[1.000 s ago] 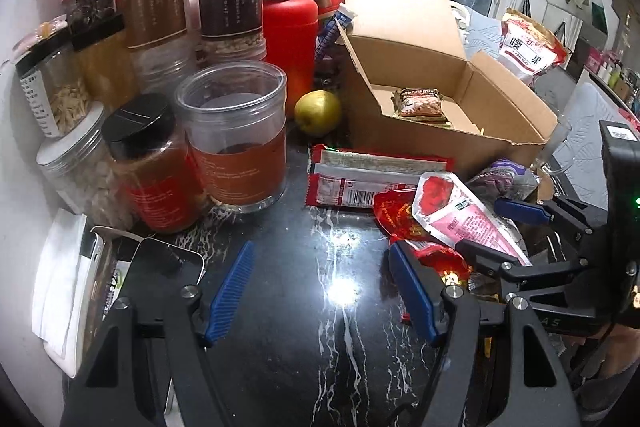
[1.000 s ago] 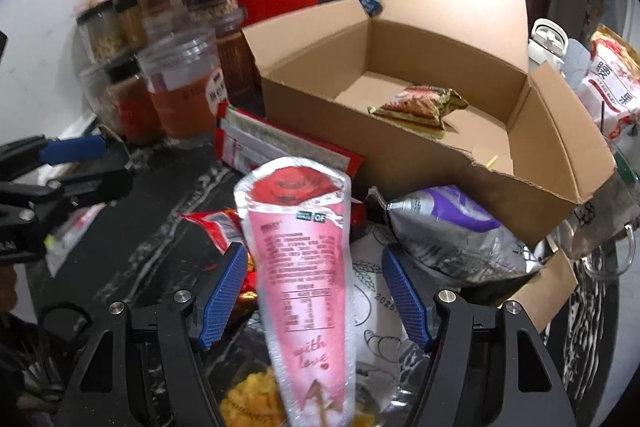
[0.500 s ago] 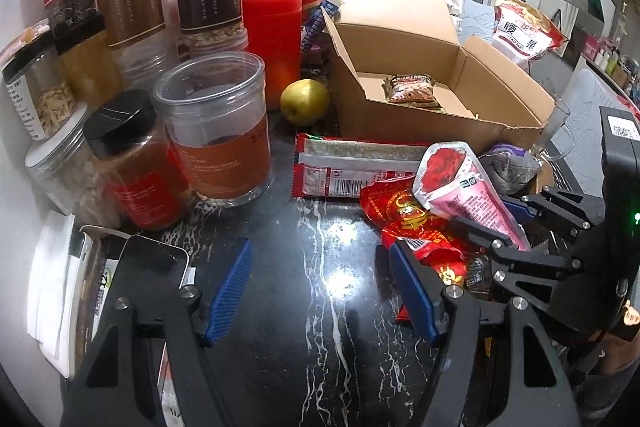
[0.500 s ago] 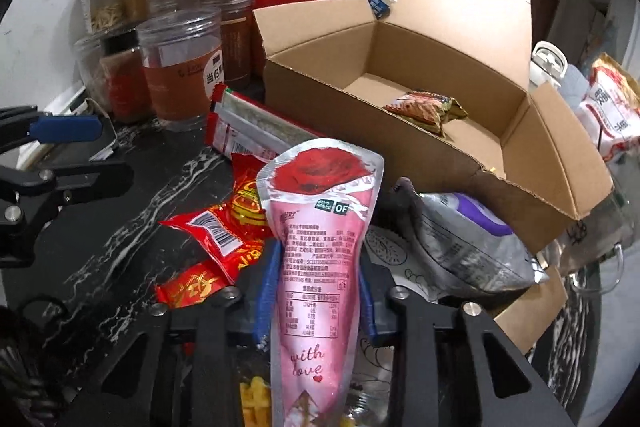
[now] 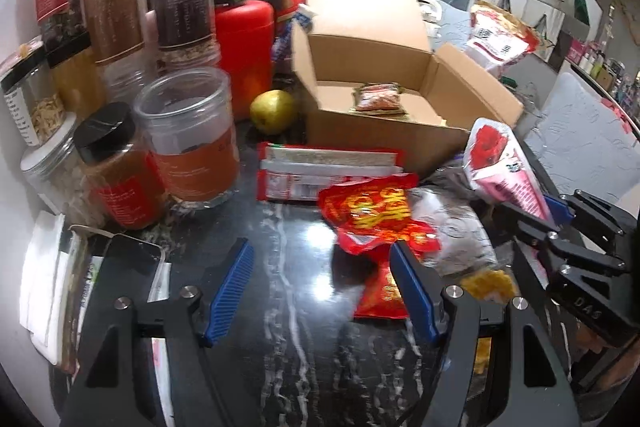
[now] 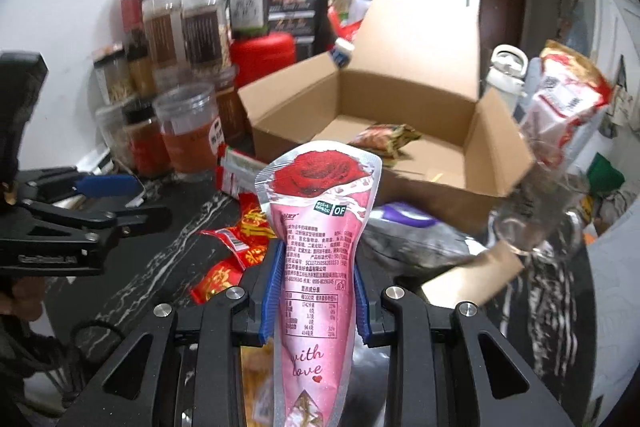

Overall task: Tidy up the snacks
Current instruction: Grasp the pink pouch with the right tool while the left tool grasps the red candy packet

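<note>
My right gripper point(image 6: 318, 287) is shut on a pink cone-shaped snack pouch point(image 6: 318, 227) with a red rose print and holds it raised in front of the open cardboard box point(image 6: 496, 155). The box holds one small snack packet point(image 6: 386, 139). The pouch point(image 5: 504, 167) and right gripper point(image 5: 556, 219) also show at the right of the left wrist view. My left gripper point(image 5: 320, 287) is open and empty above the black marble counter point(image 5: 288, 307). Red snack packets point(image 5: 372, 211) and a long red-and-white pack point(image 5: 328, 171) lie beside the box point(image 5: 380, 135).
Several jars point(image 5: 188, 131) and a red canister point(image 5: 244, 43) crowd the back left by the wall. A pear point(image 5: 272, 111) sits by the box. A purple-and-silver bag point(image 6: 412, 231) lies in front of the box. White papers point(image 5: 44, 283) lie at the left edge.
My right gripper closed on the pink pouch and lifted it higher, toward the box. The left gripper stayed open and pulled back slightly.
</note>
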Available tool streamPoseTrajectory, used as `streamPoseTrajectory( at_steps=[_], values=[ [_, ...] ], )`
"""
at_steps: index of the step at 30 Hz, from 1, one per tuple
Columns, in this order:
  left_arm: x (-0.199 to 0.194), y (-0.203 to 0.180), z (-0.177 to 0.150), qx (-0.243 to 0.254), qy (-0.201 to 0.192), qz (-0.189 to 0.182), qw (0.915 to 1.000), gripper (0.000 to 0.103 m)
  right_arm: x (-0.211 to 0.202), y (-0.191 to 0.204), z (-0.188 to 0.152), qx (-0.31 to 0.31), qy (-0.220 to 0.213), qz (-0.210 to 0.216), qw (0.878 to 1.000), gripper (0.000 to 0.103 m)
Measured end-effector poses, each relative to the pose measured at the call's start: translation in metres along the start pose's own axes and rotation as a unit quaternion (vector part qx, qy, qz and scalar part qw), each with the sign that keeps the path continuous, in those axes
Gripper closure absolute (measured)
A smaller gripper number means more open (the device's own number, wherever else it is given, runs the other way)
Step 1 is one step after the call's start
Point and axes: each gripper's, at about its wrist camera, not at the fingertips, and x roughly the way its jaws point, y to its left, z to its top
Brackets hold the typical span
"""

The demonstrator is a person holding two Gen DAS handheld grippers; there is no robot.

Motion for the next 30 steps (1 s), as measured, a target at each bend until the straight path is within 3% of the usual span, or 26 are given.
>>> streamPoseTrajectory(
  at_steps=[13, 26, 30],
  values=[
    [0.012, -0.048, -0.019, 0.033, 0.033, -0.029, 0.9985, 0.033, -0.044, -0.031, -0.034, 0.06, -0.008, -0.026, 0.998, 0.072],
    [0.048, -0.04, -0.031, 0.0, 0.054, -0.026, 0.9982, 0.034, -0.046, -0.047, -0.065, 0.107, 0.011, -0.021, 0.994, 0.072],
    [0.053, -0.036, -0.033, -0.004, 0.057, -0.005, 0.9984, 0.063, -0.044, -0.048, -0.067, 0.11, 0.013, -0.019, 0.994, 0.072]
  ],
)
